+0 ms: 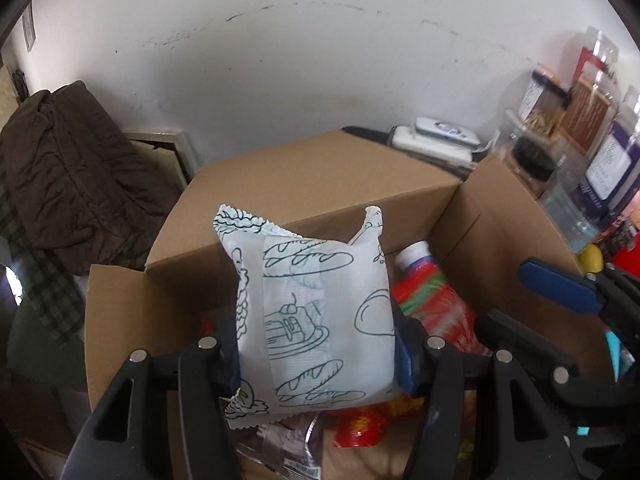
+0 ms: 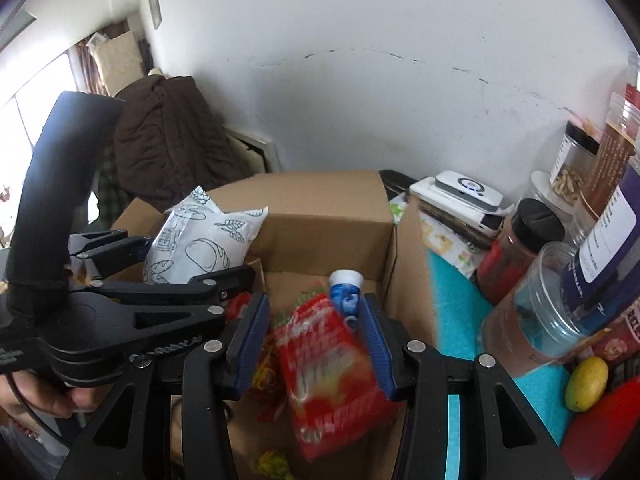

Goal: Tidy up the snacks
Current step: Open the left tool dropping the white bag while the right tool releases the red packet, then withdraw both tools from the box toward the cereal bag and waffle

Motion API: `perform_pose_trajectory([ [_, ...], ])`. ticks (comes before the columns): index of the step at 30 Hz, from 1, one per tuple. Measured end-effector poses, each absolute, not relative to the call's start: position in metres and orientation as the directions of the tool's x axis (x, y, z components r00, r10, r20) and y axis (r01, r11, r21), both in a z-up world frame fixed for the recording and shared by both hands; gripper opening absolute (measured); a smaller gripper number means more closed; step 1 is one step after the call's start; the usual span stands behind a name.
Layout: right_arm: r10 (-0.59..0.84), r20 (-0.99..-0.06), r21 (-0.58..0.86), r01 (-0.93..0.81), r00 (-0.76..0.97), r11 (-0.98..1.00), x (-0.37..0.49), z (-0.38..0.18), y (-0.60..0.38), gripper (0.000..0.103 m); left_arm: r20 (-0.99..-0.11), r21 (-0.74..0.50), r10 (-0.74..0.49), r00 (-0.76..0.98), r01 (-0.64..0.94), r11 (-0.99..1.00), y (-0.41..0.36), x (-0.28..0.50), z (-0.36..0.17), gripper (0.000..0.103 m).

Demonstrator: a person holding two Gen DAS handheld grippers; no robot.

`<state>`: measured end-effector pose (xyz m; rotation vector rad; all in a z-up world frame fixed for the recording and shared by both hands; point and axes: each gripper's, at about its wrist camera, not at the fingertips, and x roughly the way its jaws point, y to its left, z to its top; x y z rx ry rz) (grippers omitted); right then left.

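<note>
My left gripper (image 1: 316, 352) is shut on a white packet (image 1: 312, 320) printed with bread drawings, held upright above an open cardboard box (image 1: 120, 320). In the right wrist view the same packet (image 2: 196, 248) and left gripper (image 2: 192, 264) show at the left, with a person's hand (image 2: 44, 392) on the handle. My right gripper (image 2: 316, 344) is shut on a red pouch (image 2: 332, 364) with a white and blue cap, blurred, tilted over the box (image 2: 404, 292). The red pouch (image 1: 432, 300) and the right gripper's blue pad (image 1: 560, 288) lie right of the white packet.
Red and yellow snack packets (image 1: 360, 424) lie in the box bottom. The box's tall flap (image 1: 304, 184) stands behind. Jars and bottles (image 2: 532, 308), a white device (image 2: 464, 196), a teal cloth (image 2: 456, 320) and a yellow fruit (image 2: 588, 384) crowd the right. A brown jacket (image 1: 68, 176) hangs left.
</note>
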<state>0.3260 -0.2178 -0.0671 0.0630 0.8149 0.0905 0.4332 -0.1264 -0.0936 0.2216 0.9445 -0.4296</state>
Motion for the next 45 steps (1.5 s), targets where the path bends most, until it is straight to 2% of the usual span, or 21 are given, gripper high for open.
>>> perform_pose_trajectory([
  [6,0.099,-0.734,0.089,-0.051,0.672,0.995,0.327,-0.071,-0.217,0.047,-0.841,0.028,-0.220,0.494,0.446,0.894,-0.129,0.436,-0.101,0.063],
  [14,0.060,-0.740,0.052,-0.033,0.670,0.998,0.323,-0.069,-0.216,0.048,-0.838,0.064,-0.192,0.510,0.442,0.895,-0.129,0.426,-0.097,0.064],
  [18,0.060,-0.731,0.053,-0.031,0.680,0.998,0.313,-0.063,-0.217,0.051,-0.826,0.055,-0.208,0.524,0.442,0.895,-0.126,0.417,-0.089,0.064],
  [33,0.036,-0.675,0.030,-0.021,0.737,0.999,0.275,-0.013,-0.213,0.057,-0.753,0.026,-0.256,0.607,0.415,0.909,-0.098,0.378,-0.027,0.064],
  [43,0.030,-0.576,0.005,-0.033,0.817,0.999,0.231,0.037,-0.196,0.057,-0.651,-0.005,-0.327,0.685,0.426,0.905,-0.070,0.330,0.032,0.064],
  [45,0.031,-0.557,0.007,-0.033,0.830,0.999,0.221,0.043,-0.195,0.061,-0.634,-0.009,-0.338,0.696,0.431,0.902,-0.066,0.320,0.040,0.064],
])
